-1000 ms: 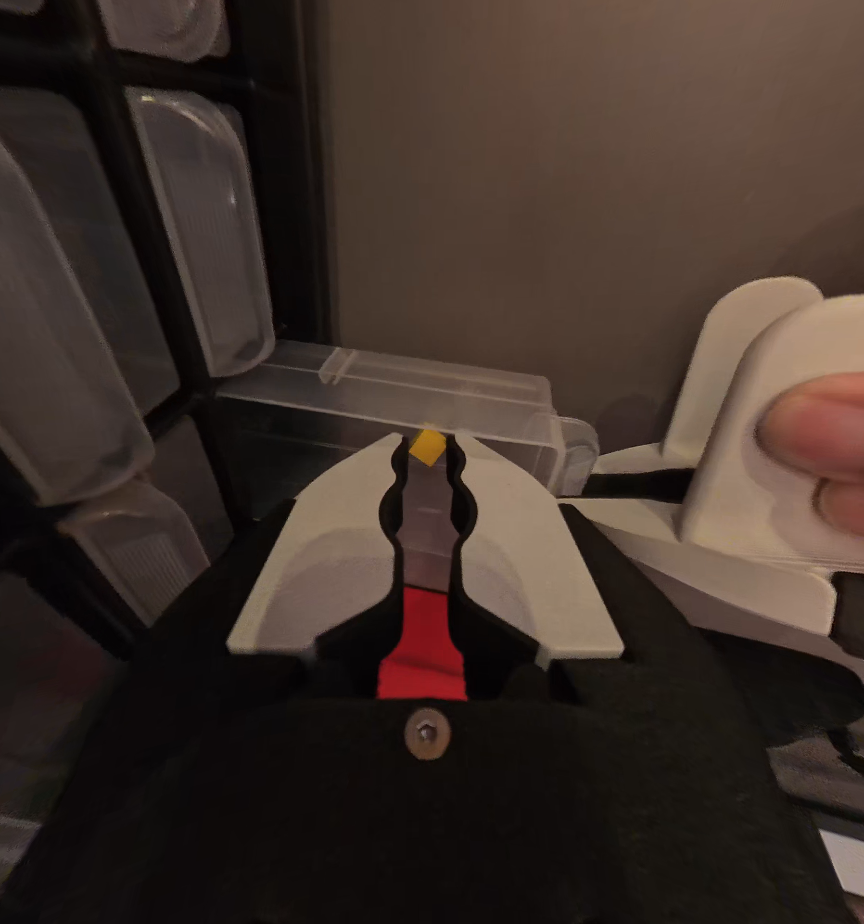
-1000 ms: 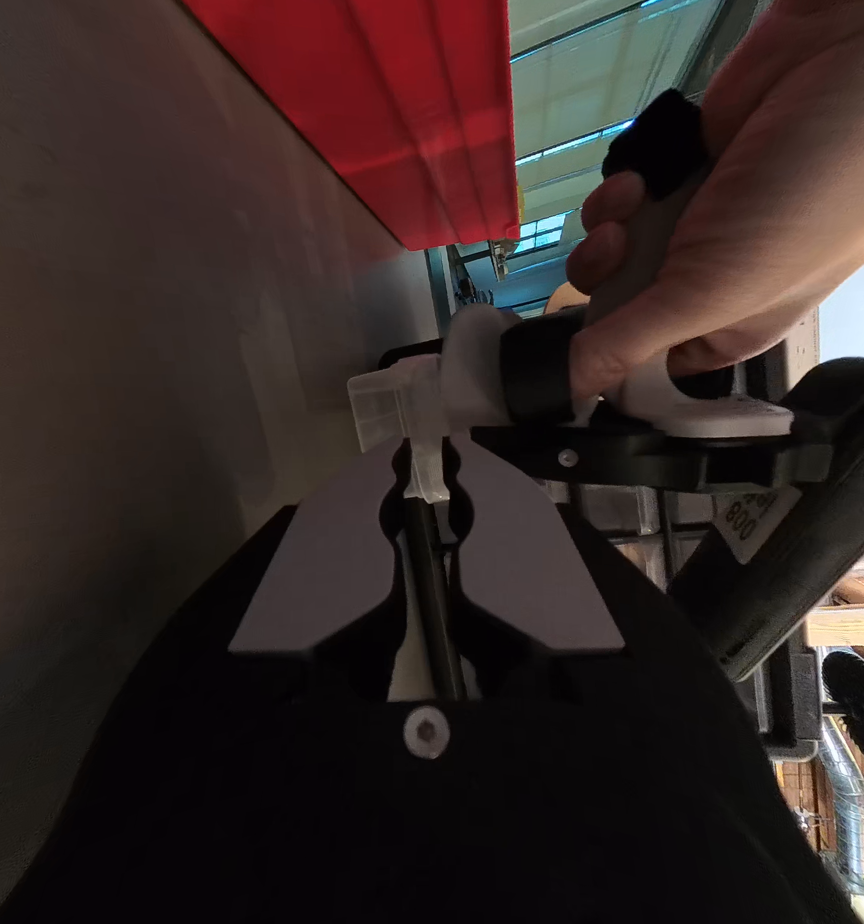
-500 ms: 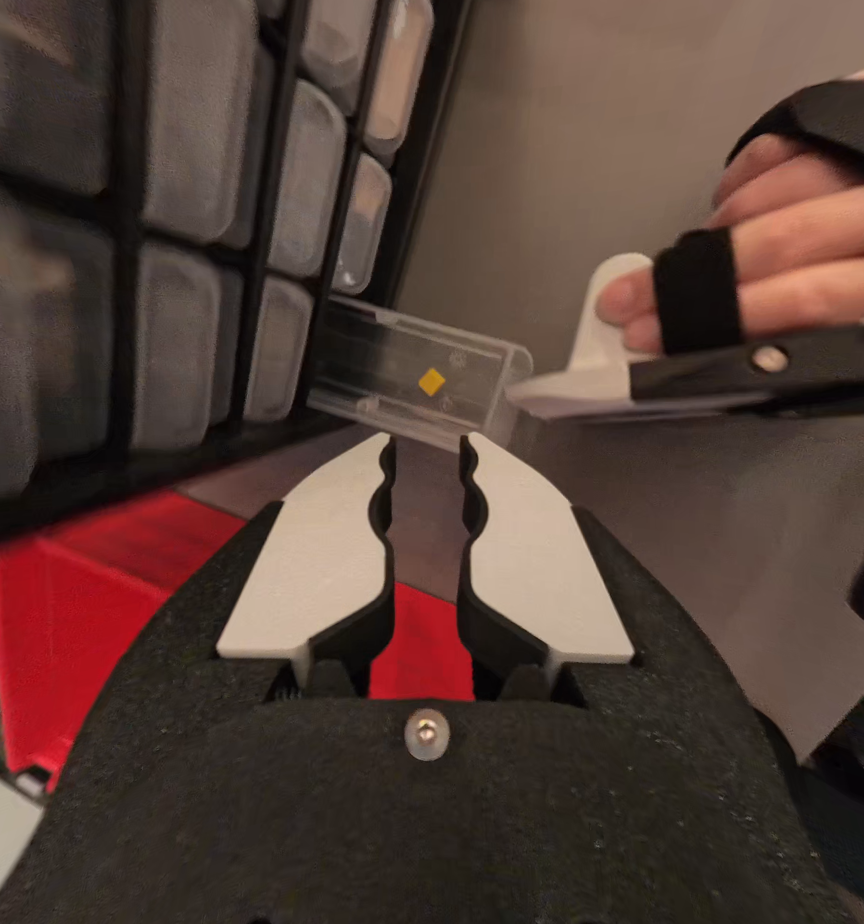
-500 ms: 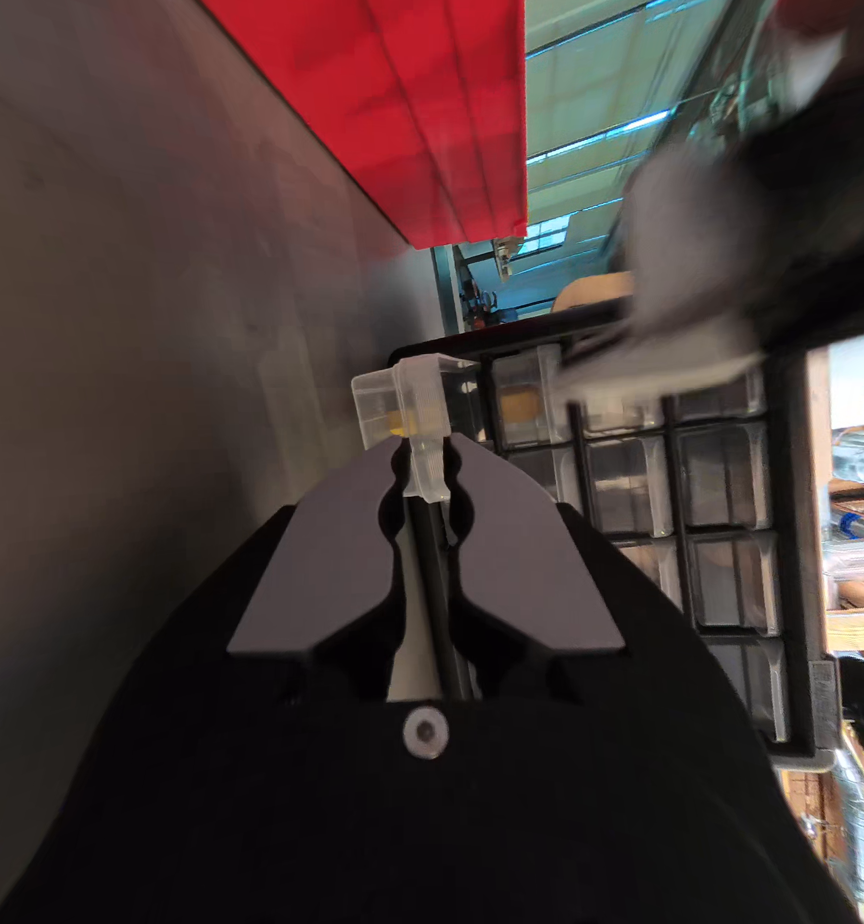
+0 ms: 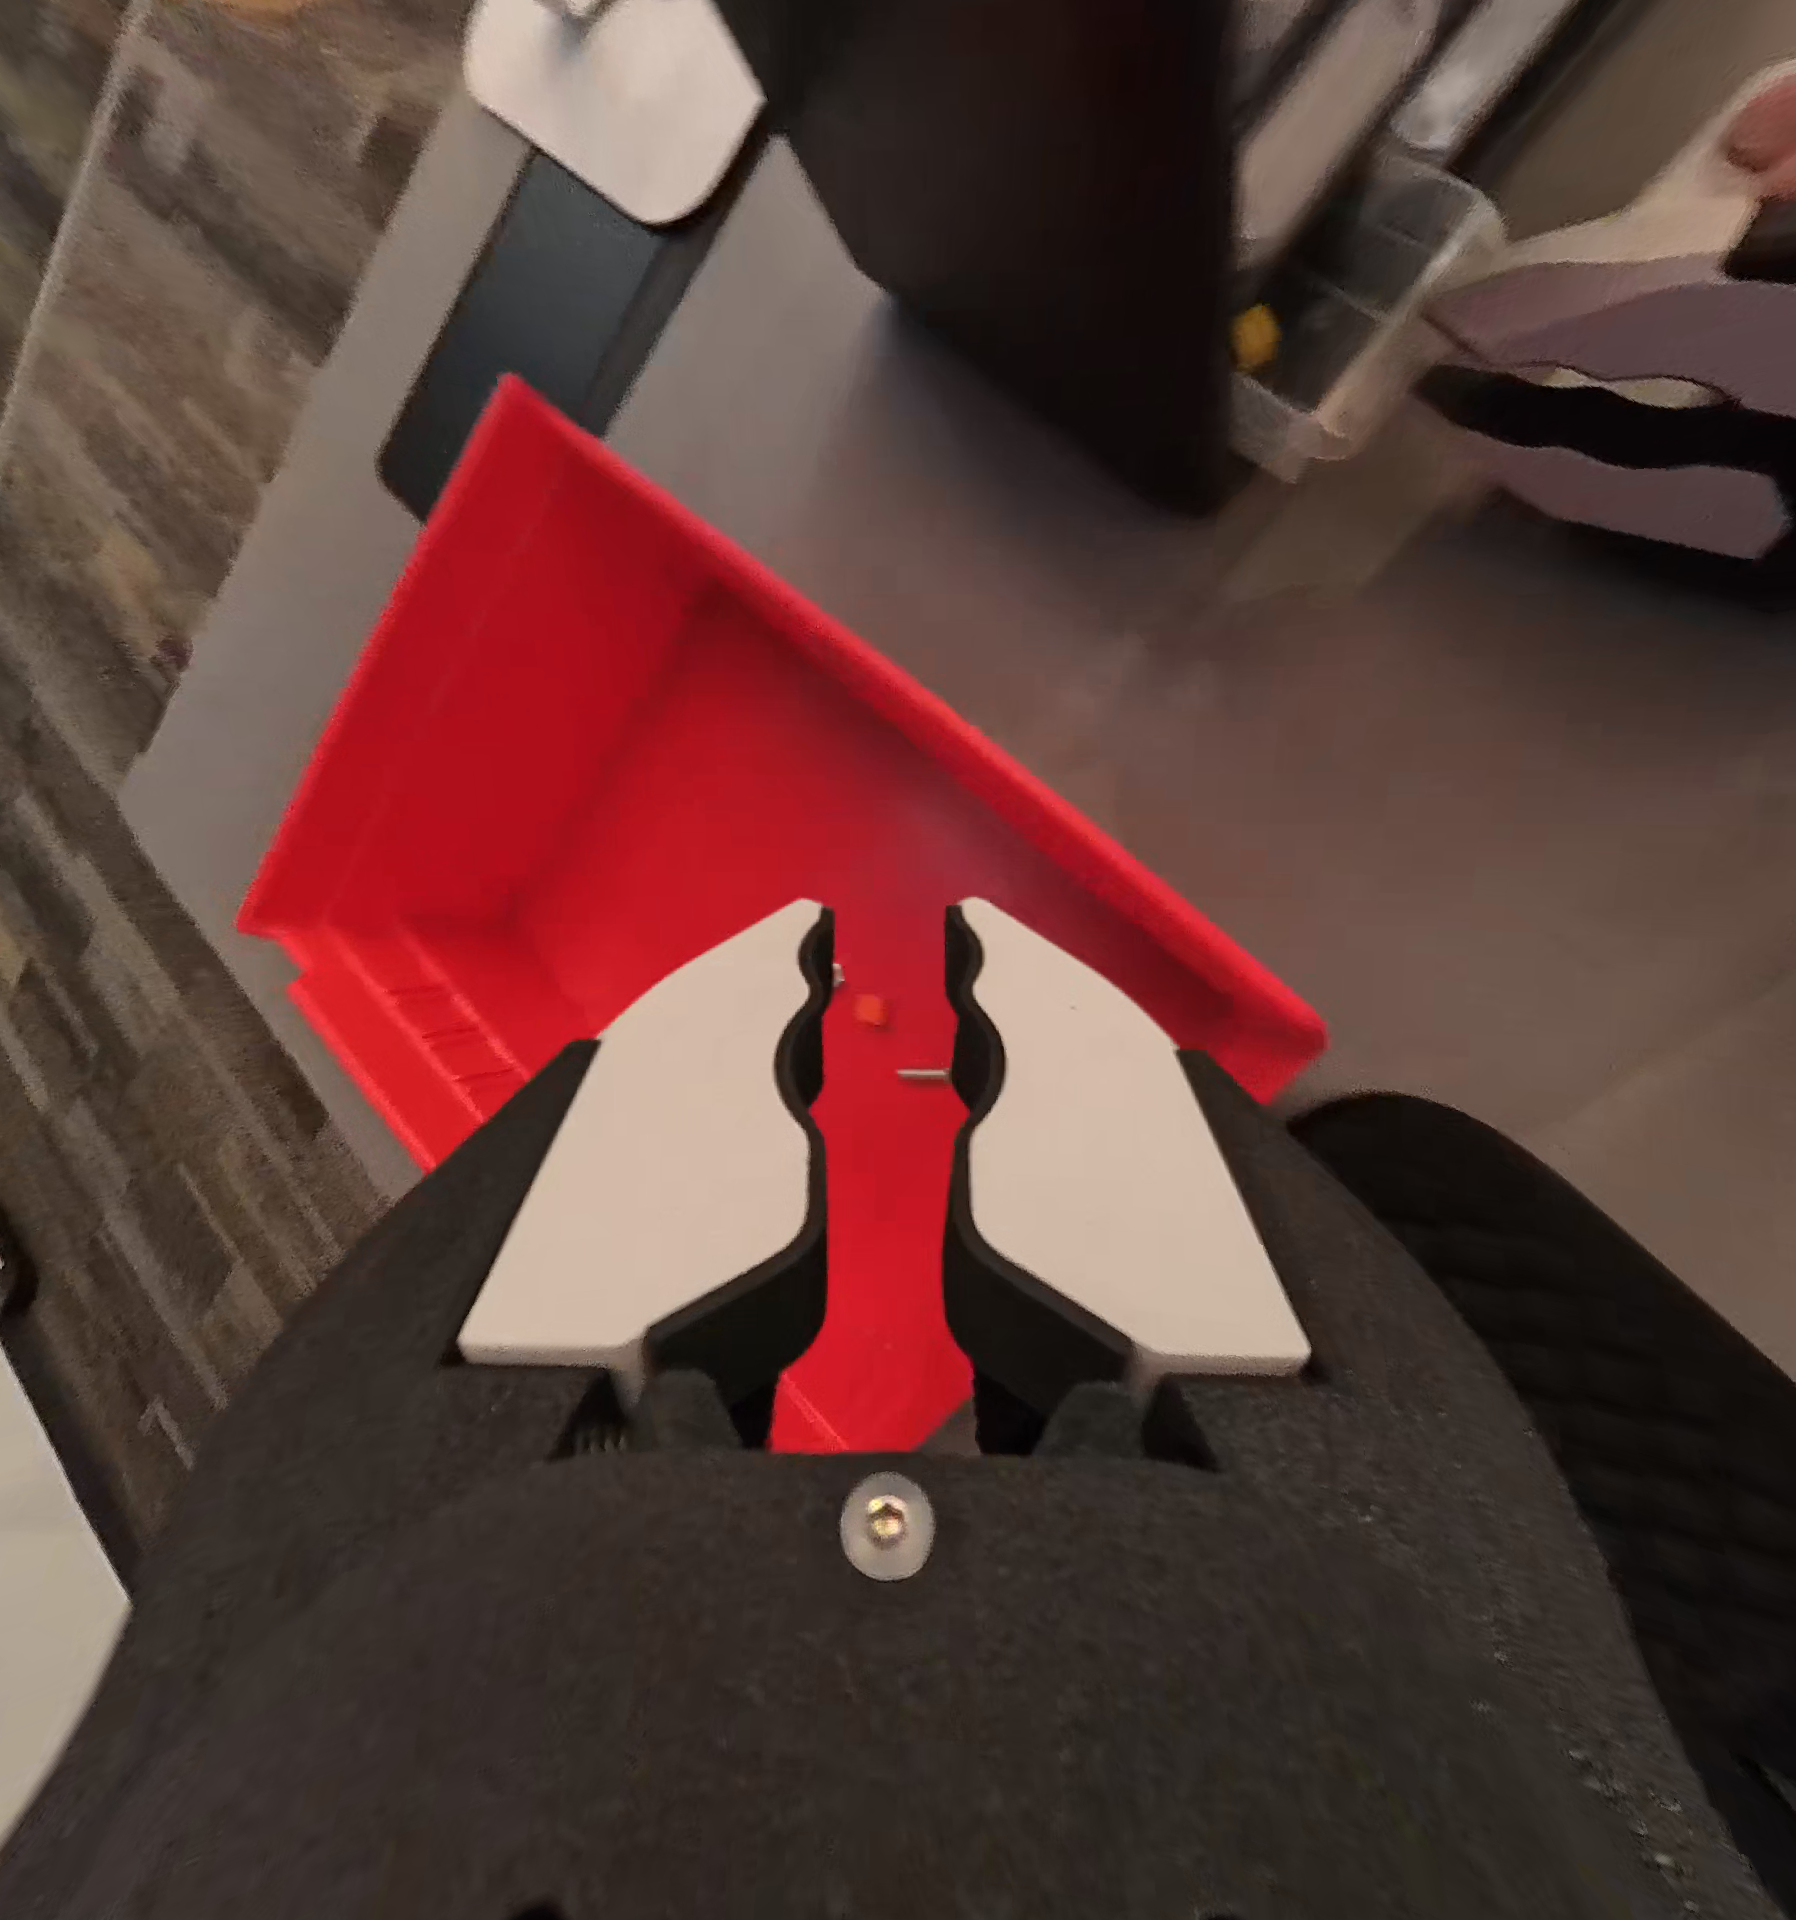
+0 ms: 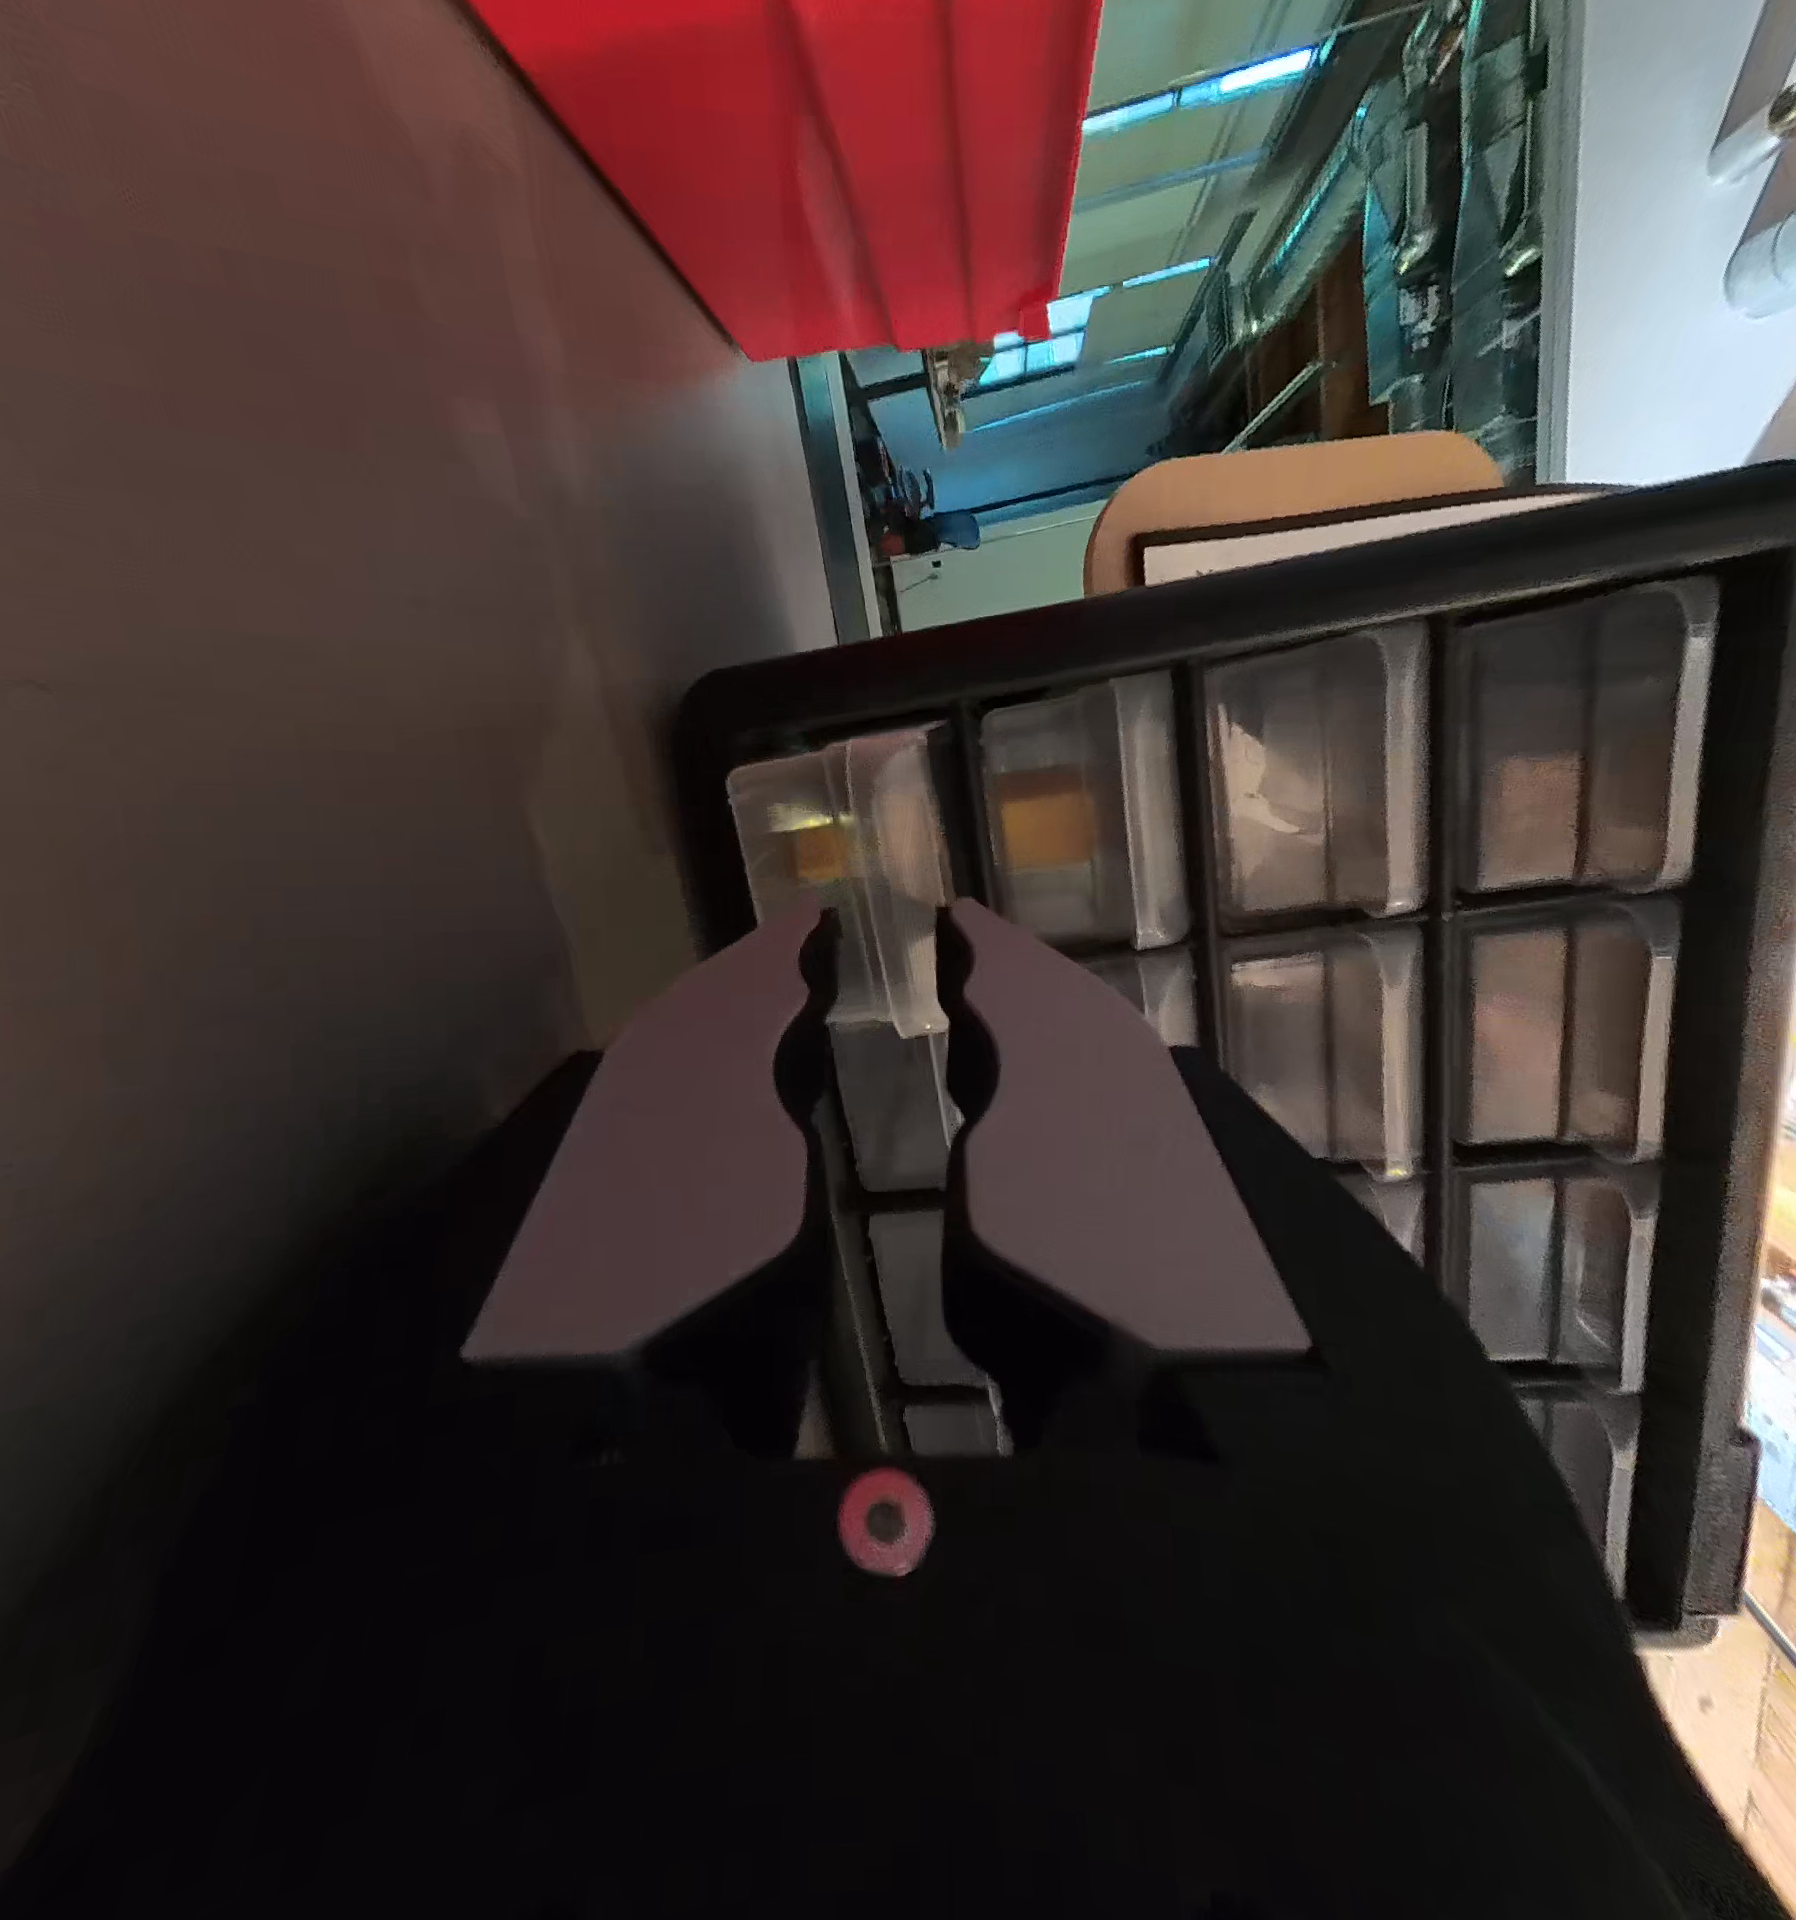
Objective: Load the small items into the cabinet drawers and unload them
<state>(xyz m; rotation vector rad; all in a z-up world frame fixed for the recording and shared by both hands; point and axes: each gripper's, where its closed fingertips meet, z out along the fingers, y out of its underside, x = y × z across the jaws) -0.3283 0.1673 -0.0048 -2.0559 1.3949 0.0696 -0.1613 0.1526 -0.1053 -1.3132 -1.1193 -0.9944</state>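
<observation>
A clear drawer (image 6: 878, 904) holding a yellow item (image 5: 1255, 338) is clasped by its handle in the right gripper (image 6: 881, 930) at the cabinet (image 6: 1393, 935), while the left gripper (image 5: 883, 935), jaws parted and empty, is held over the red tray (image 5: 582, 748) on the bench (image 5: 1393, 831); the drawer is best pushed in squarely.

In the left wrist view the red tray (image 5: 603, 748) is partly hidden behind the left gripper (image 5: 883, 925), and the tiny orange piece (image 5: 869, 1008) and small pin (image 5: 920, 1076) inside it are too small to identify. The cabinet (image 6: 1393, 582) is cut by the right edge of the right wrist view, and the yellow content of the clear drawer (image 6: 832, 831) is blurred.
</observation>
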